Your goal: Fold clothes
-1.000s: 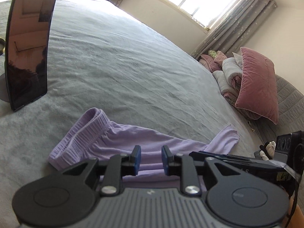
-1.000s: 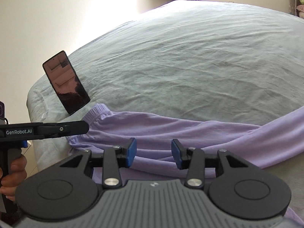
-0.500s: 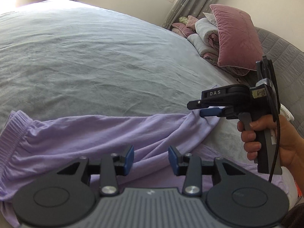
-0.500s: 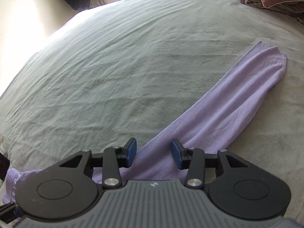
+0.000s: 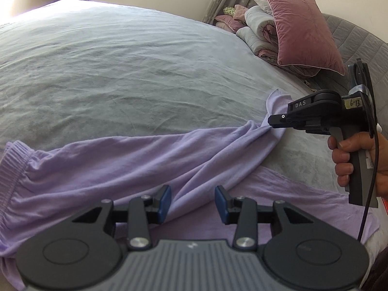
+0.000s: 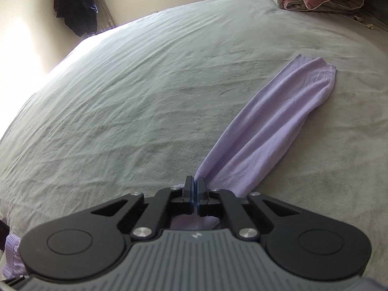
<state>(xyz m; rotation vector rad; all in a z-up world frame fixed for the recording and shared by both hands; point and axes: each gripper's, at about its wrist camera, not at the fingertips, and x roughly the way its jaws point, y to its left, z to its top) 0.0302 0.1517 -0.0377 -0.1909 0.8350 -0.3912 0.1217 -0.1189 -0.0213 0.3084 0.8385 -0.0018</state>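
Right gripper (image 6: 195,189): your jaws are clenched together, pinching the lilac fabric of the trousers (image 5: 135,167) right at the tips; in the left wrist view the same gripper (image 5: 275,121) bites the cloth near the hem of one leg.
Right hand (image 5: 356,160): wrapped round the gripper's handle, a black cable hanging beside it.
Left gripper (image 5: 192,202): your blue pads stand apart and released, a ridge of the trousers lying between them, neither pad pressing on it.
Trousers: spread across the grey bedspread (image 5: 121,72); beyond your left fingers the ribbed waistband (image 5: 14,160) lies far left, one leg (image 6: 278,126) stretching away ahead of your right fingers.
Further off: pink pillow (image 5: 300,26) and rolled bedding (image 5: 257,29) at the bed's far right; dark clothes (image 6: 77,4) hang on the wall.
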